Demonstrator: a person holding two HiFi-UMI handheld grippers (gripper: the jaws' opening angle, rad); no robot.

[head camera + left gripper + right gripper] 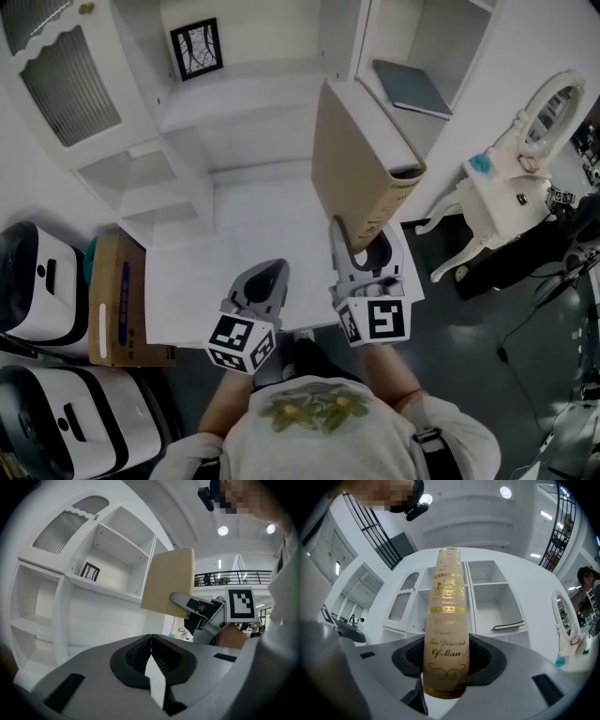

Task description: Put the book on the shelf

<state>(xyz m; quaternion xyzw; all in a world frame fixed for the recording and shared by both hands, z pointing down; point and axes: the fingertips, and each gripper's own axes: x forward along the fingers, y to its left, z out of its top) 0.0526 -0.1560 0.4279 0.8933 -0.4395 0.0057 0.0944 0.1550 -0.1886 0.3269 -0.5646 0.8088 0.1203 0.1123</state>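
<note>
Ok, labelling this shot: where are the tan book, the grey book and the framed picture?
tan book (343, 167), head view, plain front cover.
grey book (411, 87), head view, middle of cover.
framed picture (197, 49), head view, centre of the print.

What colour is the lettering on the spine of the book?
Gold, on the tan book; it shows best in the right gripper view.

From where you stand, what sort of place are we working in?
Probably a mock bedroom set inside a large hall, perhaps a lab or showroom: a white shelf unit and a white dressing table with oval mirror stand here, while a railed mezzanine shows behind.
</note>
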